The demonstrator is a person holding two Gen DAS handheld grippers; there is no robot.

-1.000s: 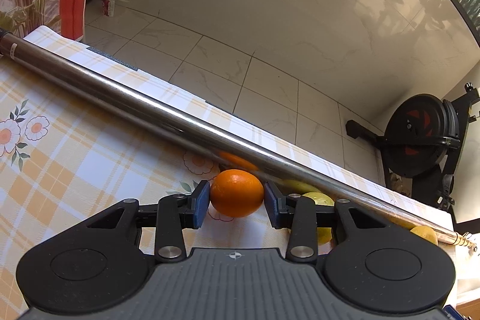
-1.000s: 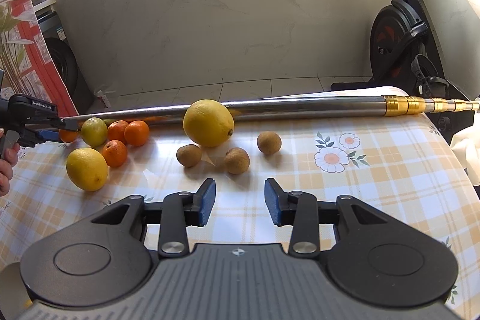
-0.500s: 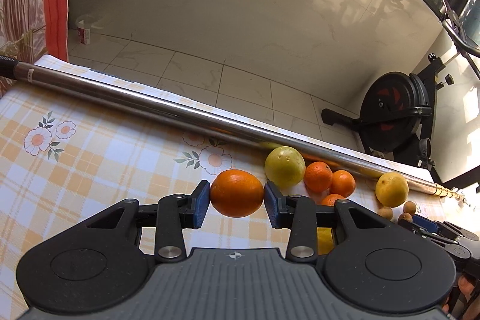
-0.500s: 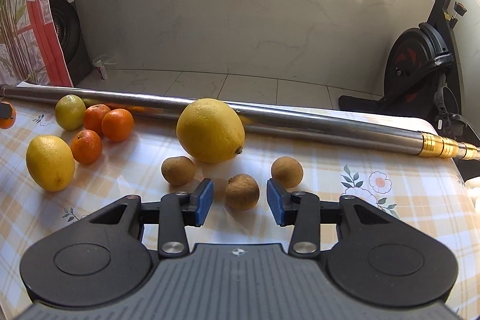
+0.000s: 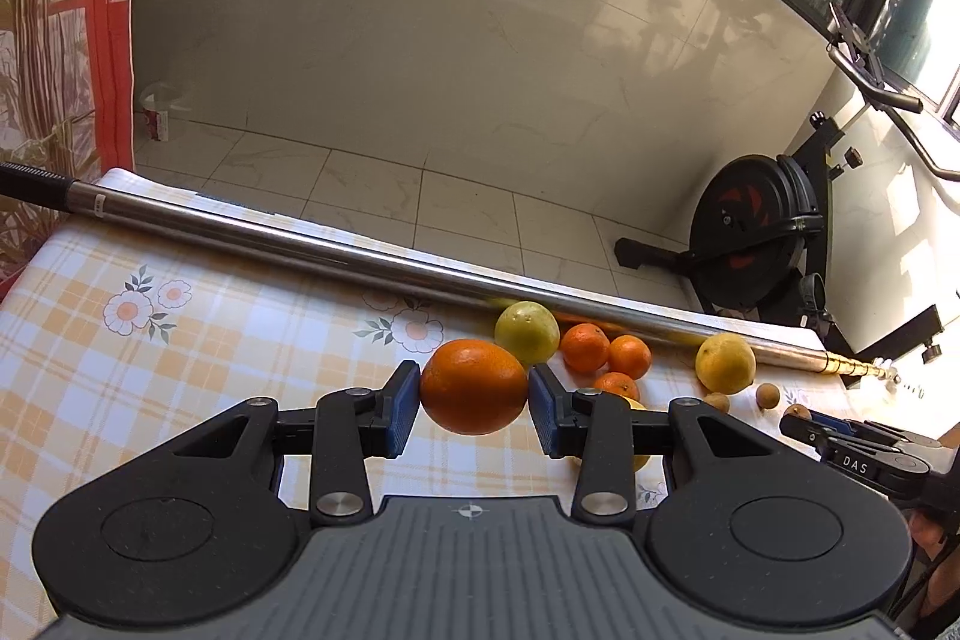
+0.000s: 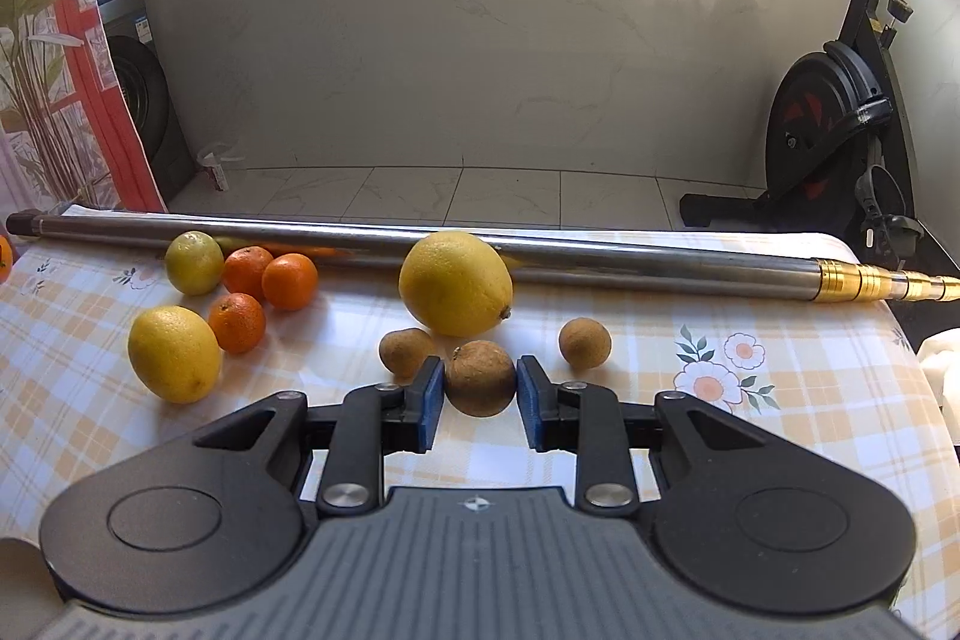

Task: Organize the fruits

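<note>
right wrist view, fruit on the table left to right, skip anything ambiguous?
left lemon → green-yellow citrus → big lemon → brown fruit in the right gripper → lone brown fruit. Mandarins and the third brown fruit overlap others, so left out.

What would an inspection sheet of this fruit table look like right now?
Surface: checked tablecloth with flower prints.
Job's things: big lemon, smaller lemon, green citrus, three tangerines, two loose brown fruits.
Clutter: metal pole along the far edge.
Grippers: left gripper holds an orange; right gripper fingers shut on a brown fruit.
Cables: nothing seen.
Surroundings: exercise bike, tiled floor, curtain.
</note>
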